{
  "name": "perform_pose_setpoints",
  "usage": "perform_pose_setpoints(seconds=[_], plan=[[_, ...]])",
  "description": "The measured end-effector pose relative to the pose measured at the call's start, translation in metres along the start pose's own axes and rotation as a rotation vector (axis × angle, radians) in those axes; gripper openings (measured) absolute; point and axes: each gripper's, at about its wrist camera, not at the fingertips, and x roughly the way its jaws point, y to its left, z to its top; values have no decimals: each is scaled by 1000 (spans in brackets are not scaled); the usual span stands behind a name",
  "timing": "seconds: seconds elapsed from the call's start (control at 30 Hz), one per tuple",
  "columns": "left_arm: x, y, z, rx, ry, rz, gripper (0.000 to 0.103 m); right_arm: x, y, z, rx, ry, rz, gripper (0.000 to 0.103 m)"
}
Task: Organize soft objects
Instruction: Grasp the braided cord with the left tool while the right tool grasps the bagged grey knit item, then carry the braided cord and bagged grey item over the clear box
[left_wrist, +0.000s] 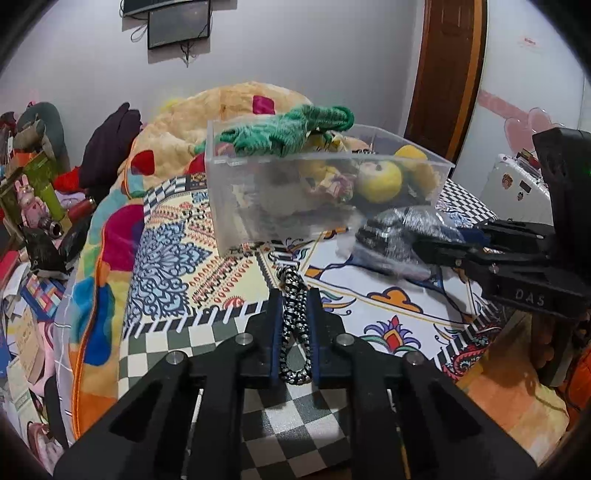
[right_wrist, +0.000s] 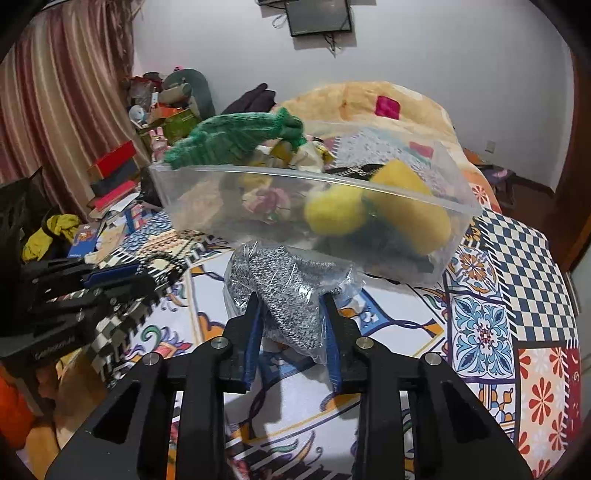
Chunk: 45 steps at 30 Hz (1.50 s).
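A clear plastic bin (left_wrist: 236, 192) (right_wrist: 192, 192) stands on the patterned bed (left_wrist: 388, 295) (right_wrist: 487, 332). It holds yellow plush toys (left_wrist: 380, 181) (right_wrist: 336, 210), with a green knitted piece (left_wrist: 291, 129) (right_wrist: 229, 136) draped over its rim. My left gripper (left_wrist: 294, 295) is shut on a black-and-white braided cord (left_wrist: 293, 325), just in front of the bin. My right gripper (right_wrist: 291, 297) is shut on a grey knit item wrapped in clear plastic (right_wrist: 284, 288) (left_wrist: 402, 232), close below the bin's front wall.
A folded orange blanket (left_wrist: 229, 107) (right_wrist: 369, 99) lies behind the bin. Cluttered boxes, books and toys (left_wrist: 33, 199) (right_wrist: 147, 122) fill the left side. A striped curtain (right_wrist: 55, 92) hangs at left, a wooden door frame (left_wrist: 447, 74) at right.
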Motion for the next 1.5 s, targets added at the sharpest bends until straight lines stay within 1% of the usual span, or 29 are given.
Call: perform_pose_setpoints(seconds=[0.2,0.23,0.27,0.47,0.57,0.67,0.73,0.83,1.0,1.07,1.1,1.2,1.33,1.4,1.5], plan=[[-8,0,8,9,-32,2,11,-14,7,3,-19,-43,18,25],[-10,-1,9,10,-39,3,10,-15,7,5,-21,-51,17,25],[-13,-1,11,12,-51,4,6,-18,7,7,-22,-63,14,25],[-26,-4,23,26,-106,-2,6,-40,0,17,-11,-141,-6,25],[-25,-3,23,31,-97,8,6,-47,-3,20,0,-169,-14,25],[-20,1,21,9,-86,6,6,-53,-5,22,10,-188,-29,25],[-21,4,23,-9,-92,-8,6,-56,-8,24,19,-201,-38,25],[-27,2,29,-3,-114,-14,6,-61,-13,27,27,-217,-51,25],[-41,-2,54,11,-194,-28,6,-63,-21,37,34,-233,-84,25],[-46,-4,65,13,-237,-8,6,-66,-25,41,38,-248,-95,25],[-47,-5,70,10,-256,-2,6,-68,-27,44,42,-258,-98,25],[-46,-2,87,-14,-292,-16,6,-73,-31,55,45,-285,-116,25],[-41,2,106,-30,-318,-26,6,-76,-34,70,38,-318,-135,26],[-34,6,116,-44,-314,-47,6,-73,-35,77,33,-327,-141,26],[-20,8,125,-50,-296,-56,6,-62,-36,84,29,-320,-142,26]])
